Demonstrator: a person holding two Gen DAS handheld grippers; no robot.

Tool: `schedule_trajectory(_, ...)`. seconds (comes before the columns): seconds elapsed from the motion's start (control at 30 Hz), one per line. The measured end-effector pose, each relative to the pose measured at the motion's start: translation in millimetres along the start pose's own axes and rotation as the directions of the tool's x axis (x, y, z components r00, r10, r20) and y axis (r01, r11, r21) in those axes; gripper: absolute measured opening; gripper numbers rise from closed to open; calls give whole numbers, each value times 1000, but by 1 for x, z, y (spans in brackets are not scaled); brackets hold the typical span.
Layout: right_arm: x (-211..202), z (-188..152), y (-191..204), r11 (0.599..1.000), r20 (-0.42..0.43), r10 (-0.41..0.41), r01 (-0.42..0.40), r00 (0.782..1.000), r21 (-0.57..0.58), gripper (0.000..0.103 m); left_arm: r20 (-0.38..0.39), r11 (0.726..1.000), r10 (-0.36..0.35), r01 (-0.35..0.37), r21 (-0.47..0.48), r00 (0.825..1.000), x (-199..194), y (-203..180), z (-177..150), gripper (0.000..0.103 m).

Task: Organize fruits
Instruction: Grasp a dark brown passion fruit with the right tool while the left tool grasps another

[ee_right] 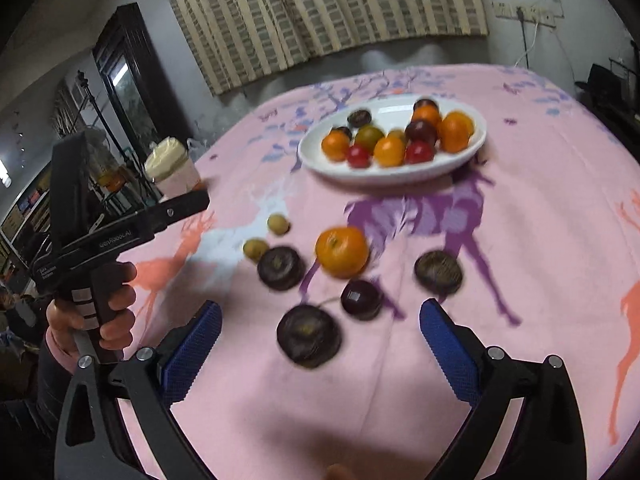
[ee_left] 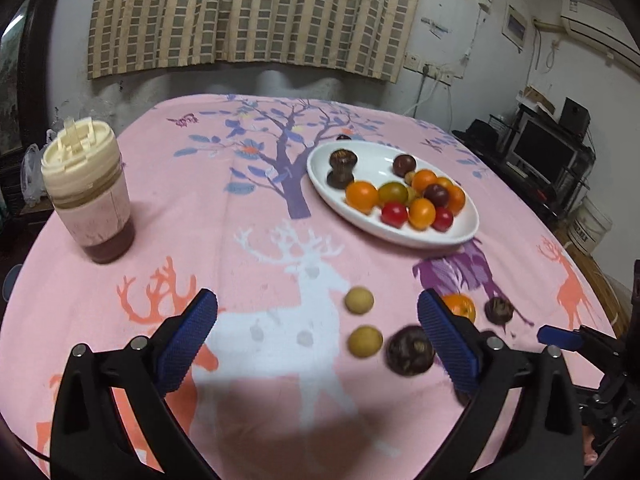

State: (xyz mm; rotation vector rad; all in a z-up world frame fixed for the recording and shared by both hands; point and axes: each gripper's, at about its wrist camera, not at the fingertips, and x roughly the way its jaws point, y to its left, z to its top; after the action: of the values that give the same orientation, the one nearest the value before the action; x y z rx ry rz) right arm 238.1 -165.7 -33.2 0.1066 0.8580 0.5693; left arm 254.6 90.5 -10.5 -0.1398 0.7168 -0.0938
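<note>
A white oval plate holds several oranges, red tomatoes and dark fruits. Loose on the pink cloth lie two tan longans, an orange and several dark round fruits. My left gripper is open and empty, low over the cloth, with a longan and a dark fruit between its fingers. My right gripper is open and empty, with a dark fruit and a plum between its fingers.
A lidded jar with a cream cap stands at the table's left. The left gripper's body and the hand holding it show at the left of the right wrist view. The right gripper's finger shows at the right edge of the left wrist view.
</note>
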Motion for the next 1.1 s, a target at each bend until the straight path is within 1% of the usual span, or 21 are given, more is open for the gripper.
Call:
schedule_trajectory(0.07,5,-7,8,1000,-20,-10,9,1000,-10,96,-22,1000,30,-30,5,999,3,1,-6,98)
schedule_trajectory(0.13,10,-11,14,999,-33,-36,35,999,-33,88,-24,999,45,-45,6,999,3,2,-9,98)
schedule_trajectory(0.17,14,-12,18,998,-44,-52,50,998,-43,86,-29,999,42,-42,1,999,3,2,-9,98)
schedule_trajectory(0.2,17,-14,21,998,-55,-52,49,997,-49,83,-33,999,32,-33,-4,999,3,2,-10,98)
schedule_trajectory(0.23,20,-15,22,998,-64,-48,45,997,-49,77,-39,1000,17,-17,-7,999,2,1,-10,98)
schedule_trajectory(0.3,29,-16,25,998,-97,-50,45,994,-52,72,-33,1000,7,-7,-6,999,-1,1,-10,98)
schedule_trajectory(0.4,37,-17,25,996,-117,-79,73,990,-56,70,-14,1000,14,-14,-1,1000,-5,1,-9,98)
schedule_trajectory(0.53,39,-16,26,995,-123,-89,82,988,-58,68,-31,1000,-1,0,-31,1000,-4,4,-8,98)
schedule_trajectory(0.67,41,-16,28,993,-127,-106,97,986,-70,65,-20,1000,3,-4,-29,1000,-6,5,-8,98)
schedule_trajectory(0.7,42,-15,28,992,-127,-115,107,985,-73,60,-19,1000,5,-5,-28,1000,-6,5,-8,98)
schedule_trajectory(0.73,42,-15,28,989,-125,-131,122,983,-77,50,-22,1000,8,-9,-26,1000,-6,4,-8,98)
schedule_trajectory(0.77,42,-15,28,987,-122,-148,139,981,-82,45,-24,1000,16,-16,-23,1000,-5,4,-8,98)
schedule_trajectory(0.83,40,-15,23,991,-116,-120,114,986,-64,43,-27,999,30,-30,-10,999,-4,2,-9,98)
schedule_trajectory(0.87,37,-14,19,995,-105,-97,93,990,-43,43,-33,1000,20,-20,2,999,-3,0,-10,98)
schedule_trajectory(0.9,30,-13,13,999,-74,-52,51,996,-8,43,-43,1000,-4,5,22,999,-3,-5,-11,98)
schedule_trajectory(0.93,25,-13,8,1000,-49,-25,26,998,15,43,-52,998,-33,35,46,998,-3,-10,-13,98)
schedule_trajectory(0.97,18,-13,1,999,-12,0,0,1000,50,43,-59,994,-65,69,80,996,-3,-18,-16,98)
schedule_trajectory(1.0,14,-13,-2,998,4,8,-8,1000,65,43,-64,987,-92,99,127,994,-3,-28,-20,98)
schedule_trajectory(1.03,9,-14,-8,996,27,21,-24,999,90,43,-67,978,-101,111,175,993,-3,-38,-25,97)
schedule_trajectory(1.07,7,-15,-12,994,37,31,-35,999,104,43,-73,970,-104,117,215,992,-2,-47,-29,90)
schedule_trajectory(1.1,5,-15,-14,993,41,37,-41,998,114,44,-97,957,-106,128,259,990,2,-57,-35,75)
